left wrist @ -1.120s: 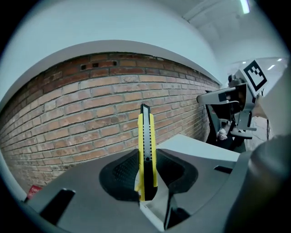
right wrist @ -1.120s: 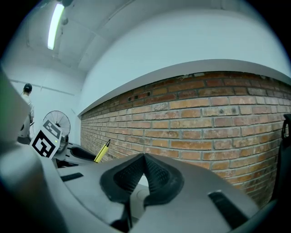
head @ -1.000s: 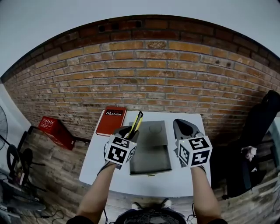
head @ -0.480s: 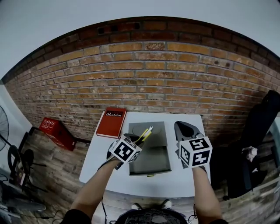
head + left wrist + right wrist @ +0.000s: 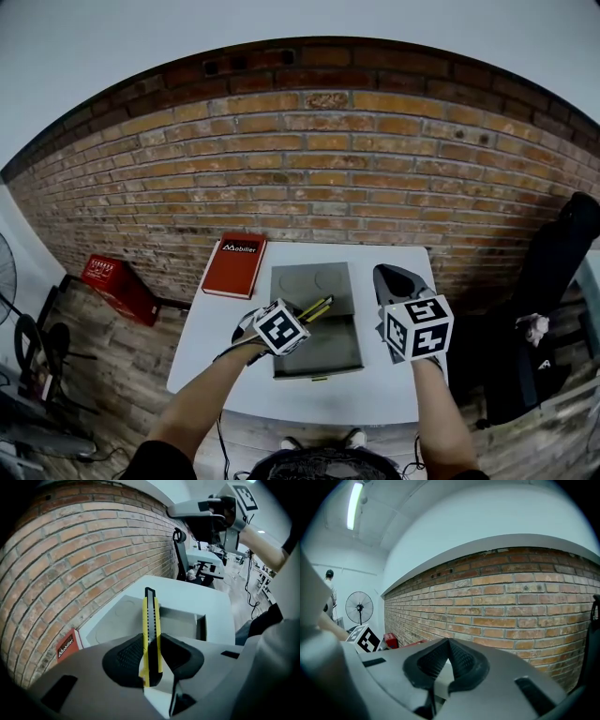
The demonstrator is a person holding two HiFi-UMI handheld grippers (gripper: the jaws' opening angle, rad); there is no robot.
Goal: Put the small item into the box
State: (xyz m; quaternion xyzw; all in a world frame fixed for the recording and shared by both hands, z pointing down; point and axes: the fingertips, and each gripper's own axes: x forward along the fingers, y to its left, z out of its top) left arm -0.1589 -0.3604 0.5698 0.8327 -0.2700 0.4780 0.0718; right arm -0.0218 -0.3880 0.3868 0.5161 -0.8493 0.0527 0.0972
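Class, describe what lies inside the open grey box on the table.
The visible floor of the box is bare. The left gripper and the yellow knife it grips cover its near part, so that cannot be seen.

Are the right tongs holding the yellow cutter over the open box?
Not quite. It is the left tongs, not the right, that hold the yellow cutter over the open box. The left gripper view shows the cutter pinched between their pads. The right tongs are shut with nothing in them.
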